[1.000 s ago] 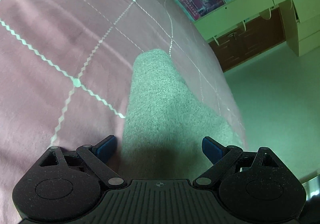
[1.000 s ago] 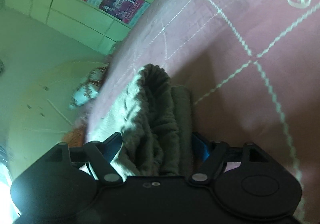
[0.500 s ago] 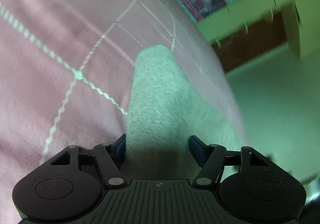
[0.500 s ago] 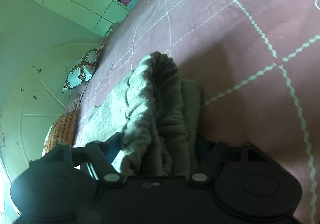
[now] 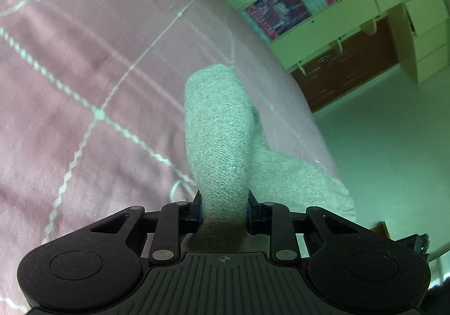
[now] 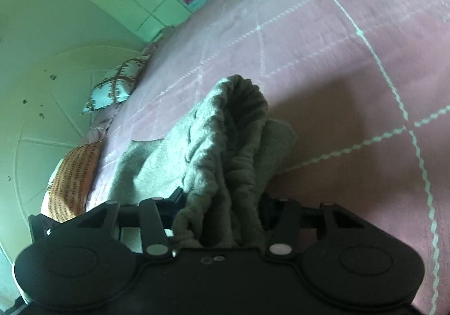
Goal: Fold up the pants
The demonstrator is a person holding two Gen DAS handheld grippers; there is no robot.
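Grey knit pants [image 5: 219, 135] lie on a pink quilted bedspread [image 5: 84, 76]. In the left wrist view my left gripper [image 5: 224, 209] is closing, and its blue pads press on a narrow end of the cloth, which stands up in a rounded fold lifted off the bed. In the right wrist view the gathered, elastic end of the pants [image 6: 230, 140] bunches up between the fingers of my right gripper [image 6: 222, 202]. Its jaws are closing too, and the thick cloth fills the gap and hides the pads.
The bed's edge [image 5: 309, 118] runs just right of the cloth in the left wrist view, with green floor and brown cabinet doors [image 5: 351, 62] beyond. The right wrist view shows a patterned pillow [image 6: 115, 87] and an orange cushion [image 6: 73, 177] at the far left.
Both grippers' jaws have narrowed onto the cloth. The left one's end of the pants has risen off the bed into a fold; the right gripper has lifted and rolled with its bunch.
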